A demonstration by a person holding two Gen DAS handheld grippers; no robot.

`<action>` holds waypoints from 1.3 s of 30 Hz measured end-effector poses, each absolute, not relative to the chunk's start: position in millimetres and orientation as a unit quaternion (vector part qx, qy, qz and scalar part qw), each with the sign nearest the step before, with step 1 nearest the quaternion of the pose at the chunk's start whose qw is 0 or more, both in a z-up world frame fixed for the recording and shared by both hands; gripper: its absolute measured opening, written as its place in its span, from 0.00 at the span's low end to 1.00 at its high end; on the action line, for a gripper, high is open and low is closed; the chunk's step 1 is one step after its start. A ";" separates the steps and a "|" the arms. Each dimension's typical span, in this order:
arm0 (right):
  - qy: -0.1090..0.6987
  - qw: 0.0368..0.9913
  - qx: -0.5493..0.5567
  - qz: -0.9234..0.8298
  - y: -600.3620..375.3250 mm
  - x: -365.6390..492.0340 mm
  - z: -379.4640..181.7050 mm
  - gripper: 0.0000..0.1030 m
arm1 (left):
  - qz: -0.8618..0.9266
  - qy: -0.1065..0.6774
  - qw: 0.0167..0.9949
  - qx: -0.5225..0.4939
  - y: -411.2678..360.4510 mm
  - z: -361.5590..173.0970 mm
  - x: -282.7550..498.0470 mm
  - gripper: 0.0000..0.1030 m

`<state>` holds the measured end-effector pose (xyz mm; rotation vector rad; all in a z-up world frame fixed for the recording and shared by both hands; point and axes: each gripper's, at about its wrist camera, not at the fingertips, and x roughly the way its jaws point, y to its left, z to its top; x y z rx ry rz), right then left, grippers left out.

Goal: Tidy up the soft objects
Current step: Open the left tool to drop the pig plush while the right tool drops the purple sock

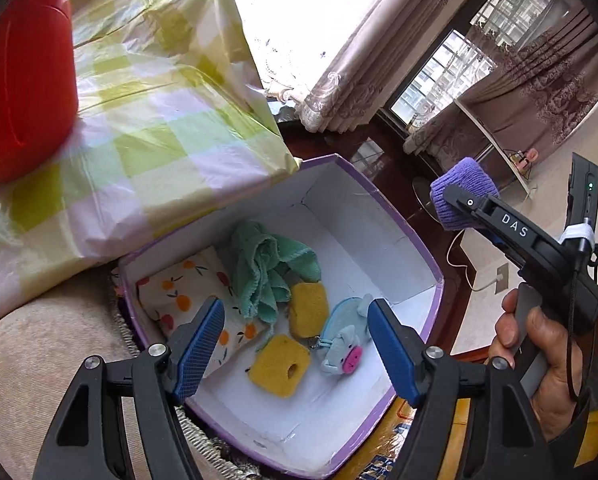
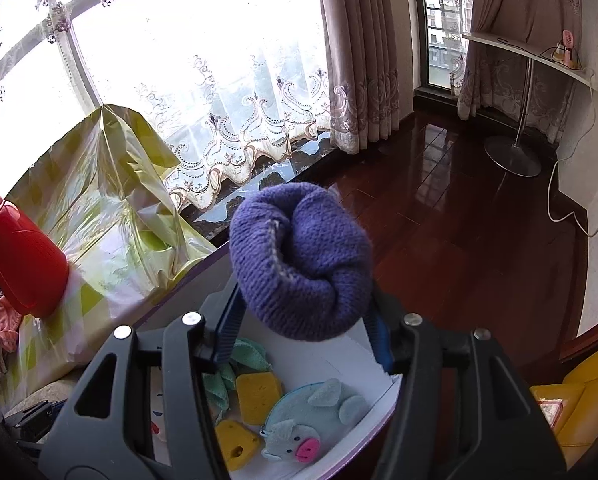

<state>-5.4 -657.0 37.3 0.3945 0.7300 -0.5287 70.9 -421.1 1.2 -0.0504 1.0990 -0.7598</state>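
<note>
The right gripper point(image 2: 305, 320) clamps a rolled purple knit bundle point(image 2: 301, 260) above the purple-rimmed box point(image 1: 379, 204), while the left gripper point(image 1: 297, 344) hangs over the box, jaws wide and empty. Already inside lie a green towel point(image 1: 267, 268), two porous yellow sponges point(image 1: 309, 308), a felt pig pouch point(image 1: 345, 344) and an orange-print cloth point(image 1: 179, 292). Judging by this, only the woolly bundle is left to drop in.

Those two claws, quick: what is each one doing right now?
Left claw: open, nothing between its pads, above the box.
Right claw: closed on a rolled purple knit piece.
</note>
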 end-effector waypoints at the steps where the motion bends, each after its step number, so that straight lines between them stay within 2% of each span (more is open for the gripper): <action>1: 0.353 0.882 0.185 -0.252 -655.4 -3.5 37.4 0.57 | -0.348 0.506 0.789 -0.027 -413.9 3.0 71.6 0.73; 5: 0.354 0.884 0.174 -0.250 -651.1 1.1 41.6 0.74 | -0.331 0.504 0.797 -0.046 -391.4 3.3 75.2 0.73; 11: 0.382 0.878 0.161 -0.239 -641.6 11.7 31.1 0.75 | -0.313 0.503 0.802 -0.072 -368.9 2.8 79.6 0.73; 15: 0.489 0.839 0.104 -0.214 -625.7 35.0 -14.0 0.75 | -0.310 0.501 0.804 -0.078 -361.2 2.8 79.5 0.73; 20: 0.626 0.765 -0.084 -0.123 -585.8 48.0 -77.5 0.77 | -0.306 0.503 0.803 -0.095 -352.1 0.5 81.8 0.73; 25: 0.696 0.684 -0.204 -0.071 -567.2 45.3 -128.1 0.78 | -0.307 0.504 0.801 -0.104 -347.1 -0.5 83.4 0.73; 33: 0.714 0.636 -0.281 -0.083 -572.3 35.4 -139.0 0.81 | -0.313 0.506 0.795 -0.116 -344.3 -4.0 85.6 0.73; 39: 0.696 0.669 -0.246 -0.090 -575.6 46.5 -125.5 0.81 | -0.315 0.506 0.794 -0.121 -342.7 -5.4 86.3 0.73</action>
